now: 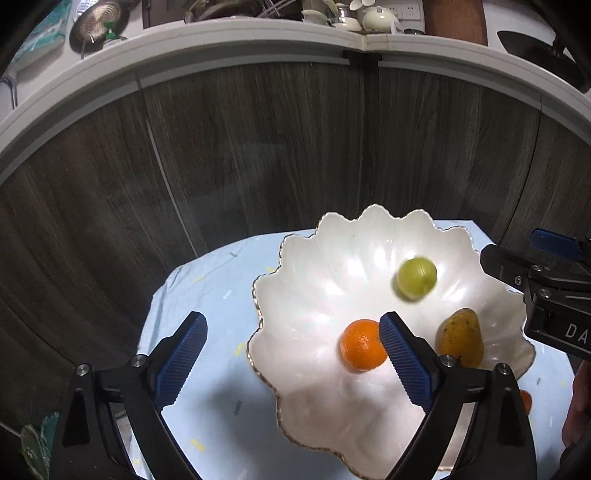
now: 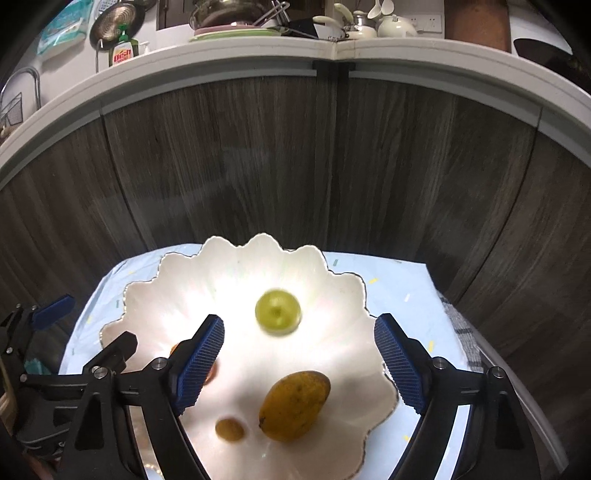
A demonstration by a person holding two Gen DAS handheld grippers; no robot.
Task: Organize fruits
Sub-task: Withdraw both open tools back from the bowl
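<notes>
A white scalloped bowl point(image 1: 321, 266) point(image 2: 332, 295) sits on a light blue cloth. In it are a green apple point(image 1: 416, 276) point(image 2: 277, 312), blurred as if moving, an orange point(image 1: 362, 345) and a yellow mango point(image 1: 460, 338) point(image 2: 295, 404). A small brown fruit point(image 2: 229, 429) lies beside the mango. My left gripper point(image 1: 293, 354) is open and empty over the bowl's left rim. My right gripper point(image 2: 299, 360) is open and empty above the bowl, over the mango. The orange is mostly hidden behind a finger in the right wrist view.
Dark wood cabinet doors point(image 1: 258, 147) stand right behind the small table. A white counter above holds a strainer point(image 2: 114, 26), dish soap point(image 2: 123, 51) and teapots point(image 2: 395, 24). Another orange fruit point(image 1: 526, 400) peeks out beyond the bowl's right side. A checked towel point(image 2: 461, 332) lies at right.
</notes>
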